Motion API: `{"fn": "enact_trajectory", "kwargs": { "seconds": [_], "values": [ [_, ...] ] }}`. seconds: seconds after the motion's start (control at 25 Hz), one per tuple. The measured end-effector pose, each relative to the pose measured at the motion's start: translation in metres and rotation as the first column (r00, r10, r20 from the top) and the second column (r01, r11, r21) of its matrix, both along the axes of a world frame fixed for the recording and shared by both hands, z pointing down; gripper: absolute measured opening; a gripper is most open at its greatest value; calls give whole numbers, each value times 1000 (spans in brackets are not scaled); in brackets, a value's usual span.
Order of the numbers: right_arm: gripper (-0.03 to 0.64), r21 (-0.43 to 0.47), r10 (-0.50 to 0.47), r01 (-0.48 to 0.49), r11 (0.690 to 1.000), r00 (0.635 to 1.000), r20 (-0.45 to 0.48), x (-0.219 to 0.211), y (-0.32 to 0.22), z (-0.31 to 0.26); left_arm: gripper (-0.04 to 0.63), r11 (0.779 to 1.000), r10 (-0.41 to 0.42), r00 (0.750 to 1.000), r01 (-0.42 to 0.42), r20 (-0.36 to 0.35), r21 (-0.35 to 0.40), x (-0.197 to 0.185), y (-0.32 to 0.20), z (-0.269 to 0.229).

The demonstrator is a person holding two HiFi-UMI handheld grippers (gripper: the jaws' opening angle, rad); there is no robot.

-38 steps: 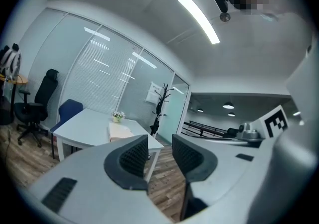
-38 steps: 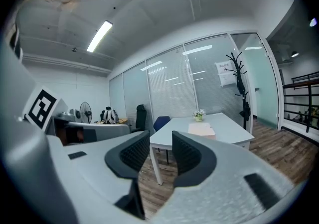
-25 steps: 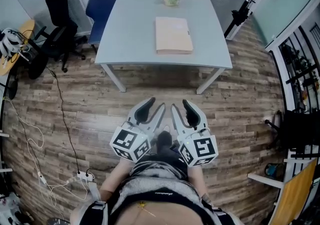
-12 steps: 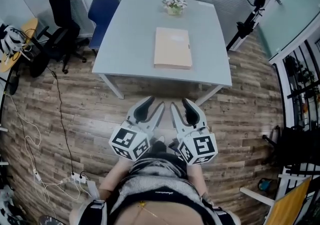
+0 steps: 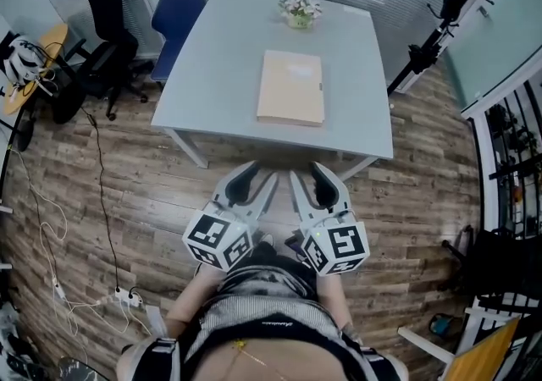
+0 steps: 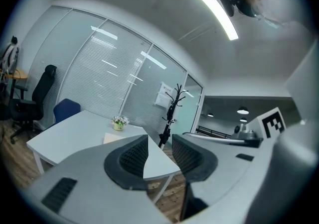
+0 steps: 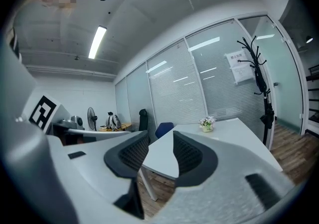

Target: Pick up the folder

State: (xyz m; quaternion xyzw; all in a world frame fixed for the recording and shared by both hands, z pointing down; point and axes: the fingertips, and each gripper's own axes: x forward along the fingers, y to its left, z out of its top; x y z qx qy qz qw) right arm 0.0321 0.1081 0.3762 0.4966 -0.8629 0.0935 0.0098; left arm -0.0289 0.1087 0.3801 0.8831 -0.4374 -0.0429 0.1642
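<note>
At the 9 o'clock edge of the head view a black office chair point(image 5: 100, 36) stands on the wood-plank floor point(image 5: 127, 193), and a dark cable point(image 5: 103, 201) runs from it down to a white power strip point(image 5: 129, 295) at about 7 o'clock. A blue chair point(image 5: 178, 19) is pushed up to the left side of the pale grey table point(image 5: 212, 74), which fills the 12 o'clock part of the view. The left gripper point(image 5: 263, 171) is held low in front of the person's torso point(image 5: 254, 328), just short of the table's near edge, and points toward 12 o'clock; its own view shows the two dark ribbed pads apart, released, with only the table corner and floor seen through the gap. Its marker cube point(image 5: 218, 241) sits at 6 o'clock from the jaws. The beige folder point(image 5: 291, 88) lies flat and closed on the table, slightly right of its middle, at 12 o'clock from both grippers and well apart from them. A small pot of flowers point(image 5: 300, 12) stands on the table at 12 o'clock from the folder, near the far edge. The right gripper point(image 5: 305, 171) is just beside the left one, at its 3 o'clock, and points the same way; its jaws also stand apart and grasp nothing. At 2 o'clock, past the table's right side, stands a black coat stand point(image 5: 440, 28).
</note>
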Motion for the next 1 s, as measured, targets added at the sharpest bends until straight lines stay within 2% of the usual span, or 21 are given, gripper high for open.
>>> {"fn": "enact_trajectory", "kwargs": {
  "seconds": [0.36,1.0],
  "values": [
    [155,-21,35,-35,999,999,5,17,-31,10,123,1000,16,1000,-16,-5,-15,12,-39,8],
    [155,-25,114,-114,993,993,1,30,-151,13,123,994,109,994,-109,-19,-17,32,-168,12]
  ]
}}
